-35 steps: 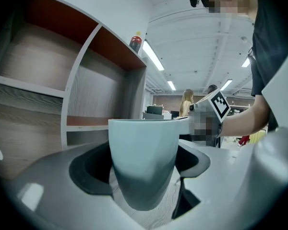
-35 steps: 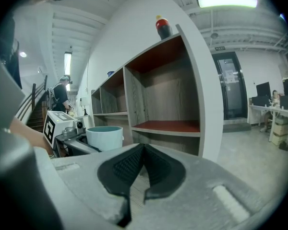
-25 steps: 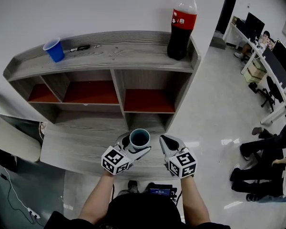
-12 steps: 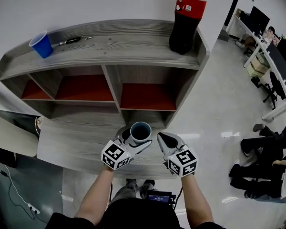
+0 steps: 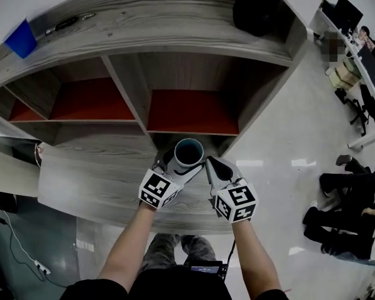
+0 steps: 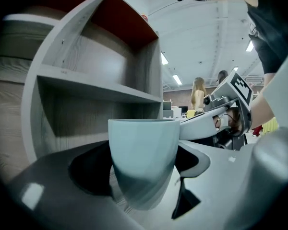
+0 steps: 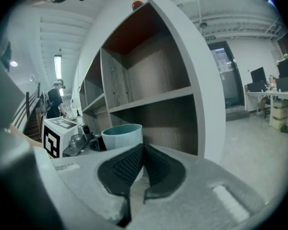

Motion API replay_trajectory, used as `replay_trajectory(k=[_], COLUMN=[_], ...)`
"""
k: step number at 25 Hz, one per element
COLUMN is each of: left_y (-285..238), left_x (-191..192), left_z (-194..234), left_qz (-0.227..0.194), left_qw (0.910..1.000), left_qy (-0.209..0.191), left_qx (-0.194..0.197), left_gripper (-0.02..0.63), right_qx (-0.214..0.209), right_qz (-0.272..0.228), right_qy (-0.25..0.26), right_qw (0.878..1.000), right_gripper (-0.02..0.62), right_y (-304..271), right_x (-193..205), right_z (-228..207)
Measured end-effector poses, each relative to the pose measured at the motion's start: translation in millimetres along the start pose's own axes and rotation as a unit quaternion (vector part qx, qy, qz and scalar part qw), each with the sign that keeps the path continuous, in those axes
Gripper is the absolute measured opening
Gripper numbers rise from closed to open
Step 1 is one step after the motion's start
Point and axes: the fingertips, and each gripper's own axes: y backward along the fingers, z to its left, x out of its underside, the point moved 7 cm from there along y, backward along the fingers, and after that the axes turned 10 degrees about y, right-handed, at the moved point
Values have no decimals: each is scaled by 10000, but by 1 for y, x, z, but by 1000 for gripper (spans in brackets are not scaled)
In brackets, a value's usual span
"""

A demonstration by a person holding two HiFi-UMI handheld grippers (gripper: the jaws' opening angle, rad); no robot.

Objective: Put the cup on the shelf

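The shelf (image 5: 175, 17) has drawn closer than half a second ago, and the cup (image 5: 188, 152) now sits just before its lower right opening. The left gripper (image 5: 180, 164) pinches the cup, which stands upright, mouth up, showing only teal inside. The right gripper (image 5: 214, 166) is just beside it, jaws pressed together.

Shelf (image 5: 175, 24): grey wood grain, open compartments divided by upright boards, red panels within.

Cup (image 5: 188, 152): pale blue-green, rounded, dark inside, no handle seen. Held upright, mouth up, between the jaws of the left gripper (image 5: 182, 162), just before the shelf's lower right opening.
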Motion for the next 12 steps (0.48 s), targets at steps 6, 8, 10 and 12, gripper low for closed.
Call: replay_trajectory(k=[6, 8, 10, 12], left_y=[-27, -35, -43, -51], left_x=[27, 36, 44, 52], left_z=[23, 32, 39, 46], left_qz=[-165, -235, -299, -331], left_qw=[9996, 9992, 9986, 9980], left_qy=[-81, -76, -34, 19], left_qx=[-200, -319, -436, -541], left_gripper=[382, 383, 383, 382], right_qx=[239, 292, 336, 362], right_qz=[-83, -78, -69, -62], right_qy=[-159, -186, -213, -233], right_qw=[9996, 9994, 9992, 9991], right_gripper=[3, 3, 3, 3], right_y=[-23, -28, -32, -36], right_x=[25, 34, 41, 46], right_z=[-14, -17, -20, -23])
